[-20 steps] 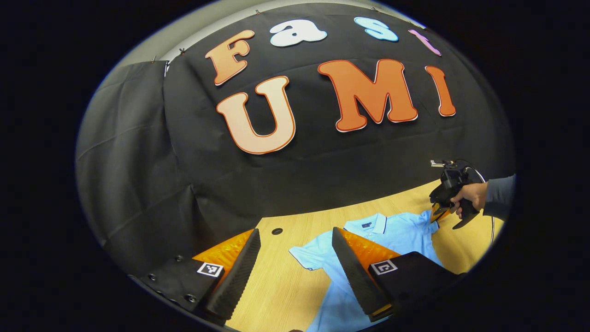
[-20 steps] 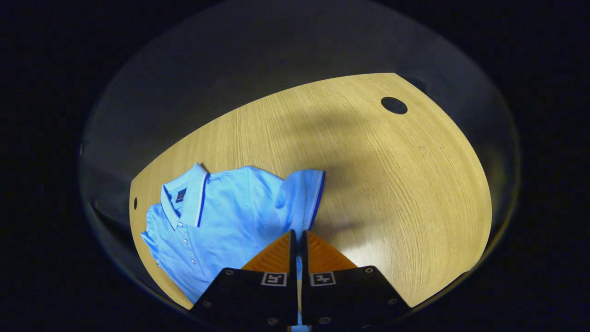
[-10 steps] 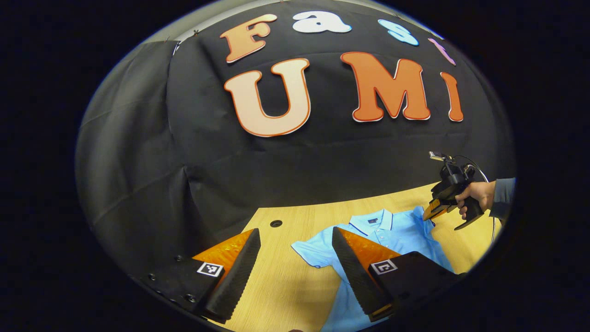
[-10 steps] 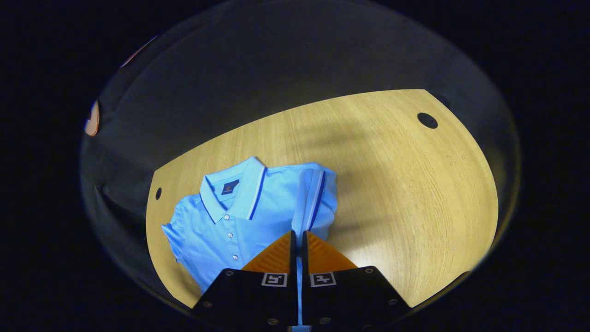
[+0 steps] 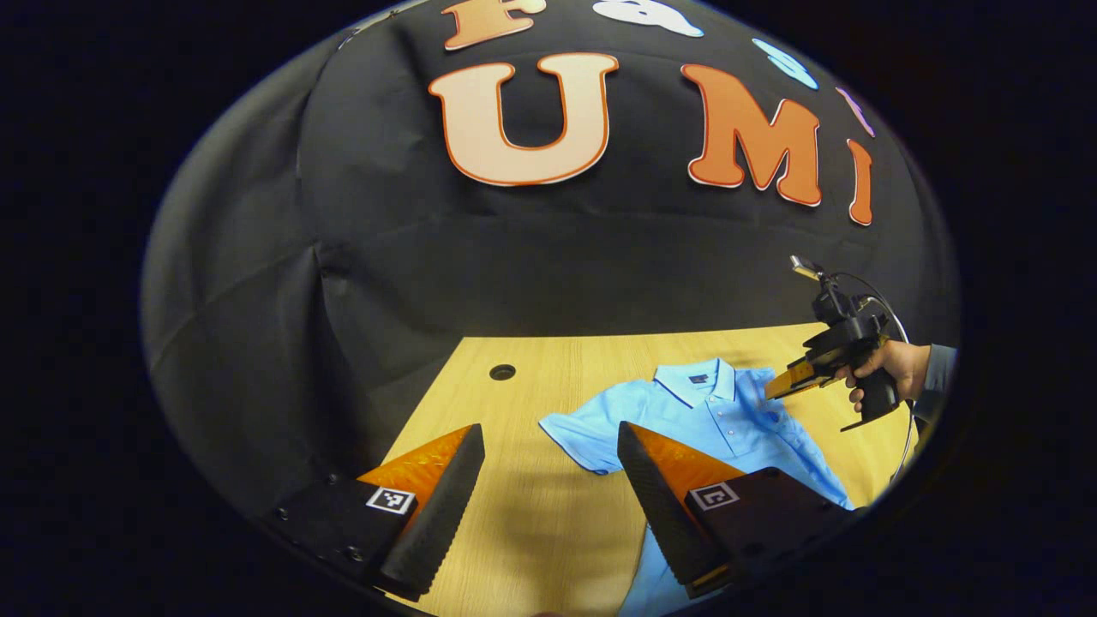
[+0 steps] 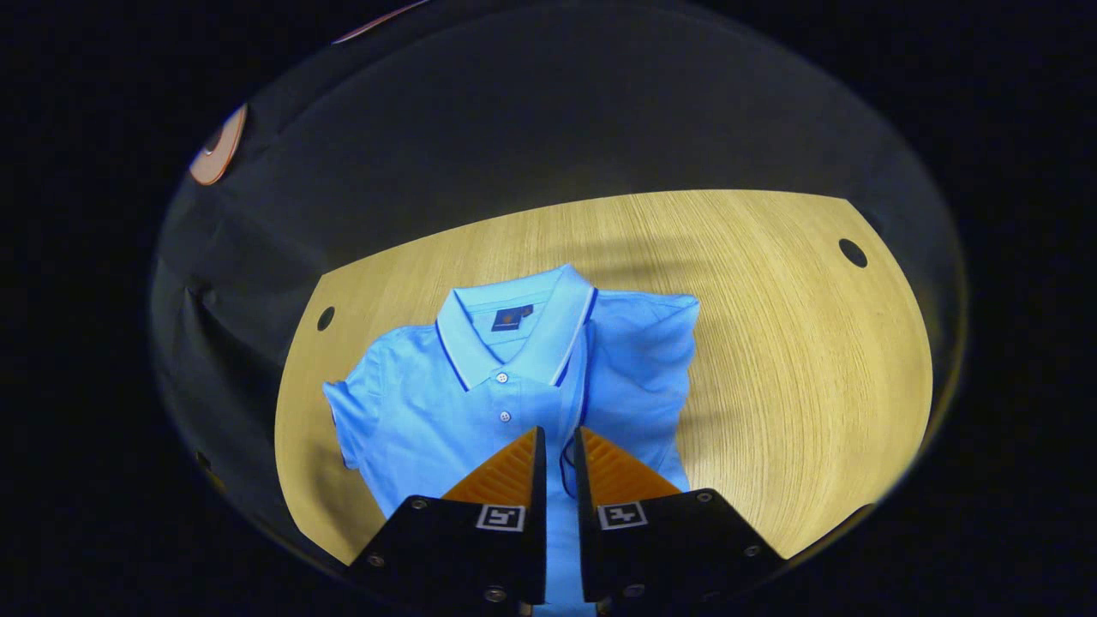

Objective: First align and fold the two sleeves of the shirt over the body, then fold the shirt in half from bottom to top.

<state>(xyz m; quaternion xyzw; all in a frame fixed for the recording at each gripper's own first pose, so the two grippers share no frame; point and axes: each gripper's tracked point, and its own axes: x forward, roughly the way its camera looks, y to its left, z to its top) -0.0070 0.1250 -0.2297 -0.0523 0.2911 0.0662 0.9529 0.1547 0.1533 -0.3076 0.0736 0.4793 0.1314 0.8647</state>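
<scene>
Now that the right gripper (image 6: 555, 446) has carried one sleeve (image 6: 638, 360) over the shirt (image 6: 446, 411), its fingers part slightly; the left gripper (image 5: 548, 467) hangs wide open, empty, other sleeve (image 5: 576, 435) next.

The bench (image 5: 531, 523) has a pale wood top with fine grain running along its length. Its far corners are cut off at a slant, and a small round dark hole (image 5: 502, 372) sits near each far corner; from the right gripper view one hole (image 6: 326, 318) lies at the left and another (image 6: 853, 253) at the right. Behind the bench hangs a black cloth wall (image 5: 548, 274), creased in long folds, with a second panel of the same cloth (image 5: 231, 343) meeting it at the side. Light falls from above, bright on the wood, and soft shadows lie across the far part of the bench top.
</scene>
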